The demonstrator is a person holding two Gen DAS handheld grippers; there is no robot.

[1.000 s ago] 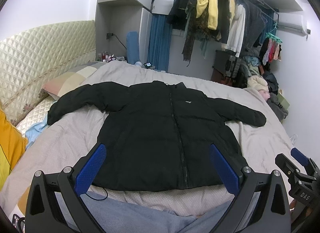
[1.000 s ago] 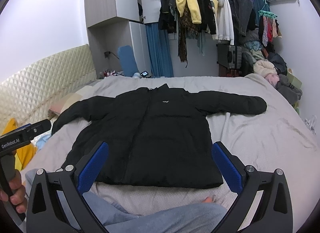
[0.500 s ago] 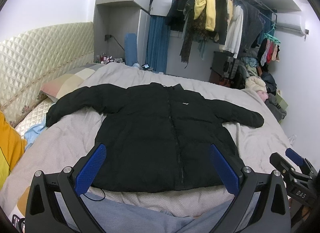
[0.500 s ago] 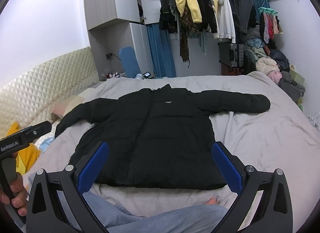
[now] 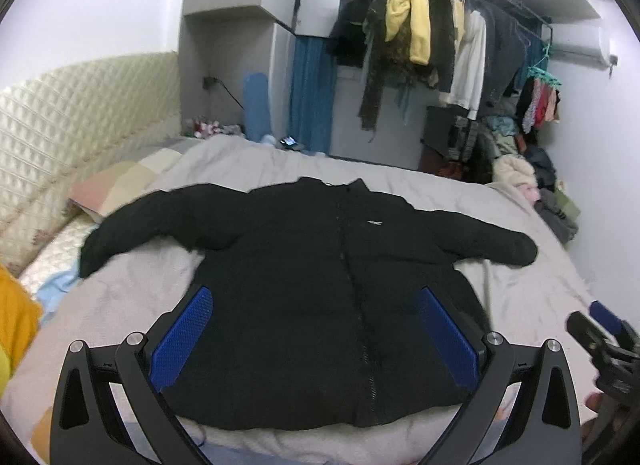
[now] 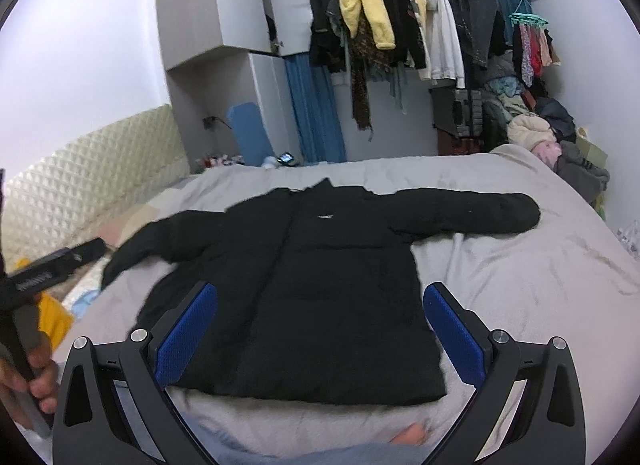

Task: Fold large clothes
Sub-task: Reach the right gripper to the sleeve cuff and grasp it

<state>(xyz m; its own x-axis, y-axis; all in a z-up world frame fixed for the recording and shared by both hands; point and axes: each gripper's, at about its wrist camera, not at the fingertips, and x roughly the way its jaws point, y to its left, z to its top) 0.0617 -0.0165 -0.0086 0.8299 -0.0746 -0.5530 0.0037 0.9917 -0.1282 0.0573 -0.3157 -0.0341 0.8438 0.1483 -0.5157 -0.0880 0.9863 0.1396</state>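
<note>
A black puffer jacket (image 5: 320,285) lies flat and face up on the grey bed (image 5: 532,297), zipped, both sleeves spread out sideways. It also shows in the right wrist view (image 6: 320,285). My left gripper (image 5: 316,341) is open and empty, held above the jacket's near hem. My right gripper (image 6: 320,337) is open and empty, also above the near hem. The right gripper shows at the right edge of the left wrist view (image 5: 600,329). The left gripper's body, held in a hand, shows at the left edge of the right wrist view (image 6: 52,269).
A padded headboard (image 5: 60,125) and pillows (image 5: 120,185) lie to the left. A rack of hanging clothes (image 5: 440,45) and a pile of clothes (image 5: 532,177) stand beyond the bed. A yellow cloth (image 5: 16,313) lies at the near left.
Both grippers have moved forward and a little lower toward the jacket, which now looks larger. The jacket has not moved. Both grippers stay open.
</note>
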